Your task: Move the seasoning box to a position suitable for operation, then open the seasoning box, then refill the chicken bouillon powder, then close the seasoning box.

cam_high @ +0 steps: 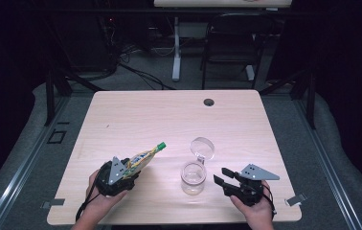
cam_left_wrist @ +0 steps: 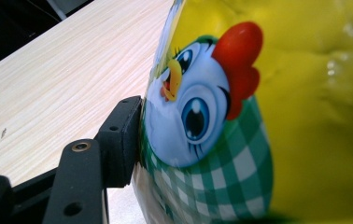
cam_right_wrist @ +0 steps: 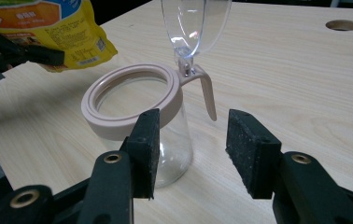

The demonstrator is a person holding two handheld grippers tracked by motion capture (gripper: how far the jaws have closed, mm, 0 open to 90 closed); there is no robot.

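Left tongs (cam_high: 132, 168) are clamped on the pouch (cam_high: 143, 157), near the desk's front left corner; in the left gripper view one pad presses its printed side (cam_left_wrist: 198, 116), and the film bulges around it. I judge the pouch soft, light and slick, so I would grip it low on the filled body, not at the green cap (cam_high: 161, 145), which points up toward the desk's middle. Right tongs (cam_high: 221, 176) stand wide with nothing between the pads, near the front right corner, aimed at the jar (cam_high: 193, 178). That jar sits close to the front edge, about midway, its clear lid (cam_high: 202, 147) flipped up behind a pale rim (cam_right_wrist: 128, 100). It looks rigid, smooth and likely breakable, and empty, so easy to tip; I would steady it by the wall below the rim, clear of the small handle (cam_right_wrist: 207, 95).
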